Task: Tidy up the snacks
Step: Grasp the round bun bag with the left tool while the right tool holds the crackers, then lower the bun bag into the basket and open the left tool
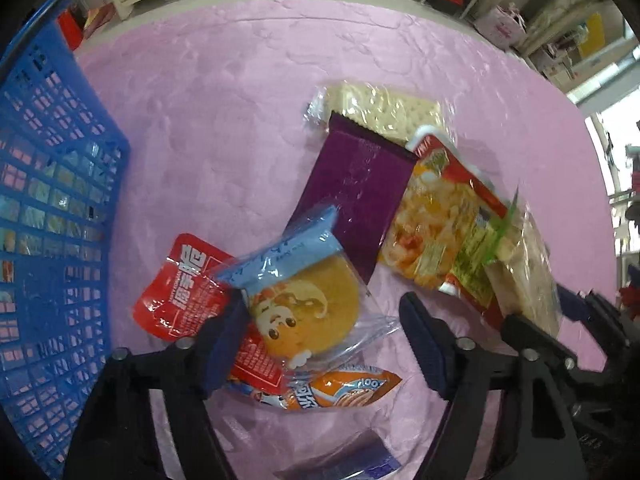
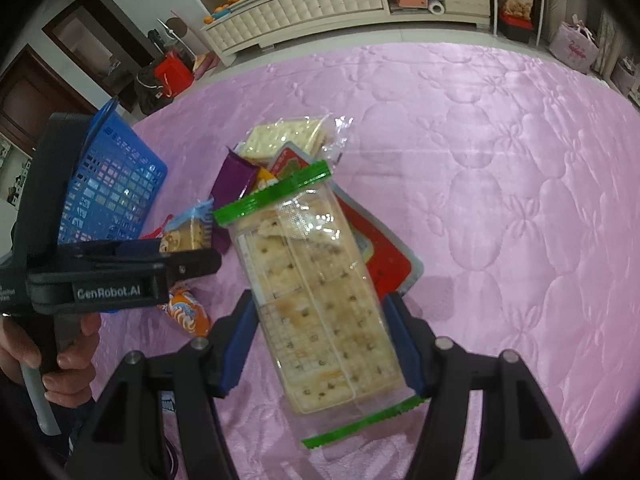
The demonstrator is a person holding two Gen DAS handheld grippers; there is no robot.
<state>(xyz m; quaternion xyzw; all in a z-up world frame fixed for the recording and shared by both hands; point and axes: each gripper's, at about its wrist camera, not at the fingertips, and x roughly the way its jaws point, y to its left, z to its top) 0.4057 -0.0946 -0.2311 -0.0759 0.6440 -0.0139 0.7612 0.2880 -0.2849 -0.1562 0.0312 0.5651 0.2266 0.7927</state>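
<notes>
My right gripper [image 2: 320, 344] is clamped on the cracker pack [image 2: 320, 300]; left gripper [image 1: 320, 344] gapes, so I'd squeeze gently toward the basket [image 2: 112, 192]

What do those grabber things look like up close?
Both are black plastic with two fingers lined with ridged dark-blue pads and round silver screws. The left gripper, seen side-on from the right view, has white "GenRobot.AI" lettering, and a bare hand grips its grey-ended handle. The right gripper looks the same.

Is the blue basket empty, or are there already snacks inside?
Not empty, it seems: through the blue basket mesh, shiny wrappers show in the left wrist view. How many snacks, I cannot tell.
</notes>
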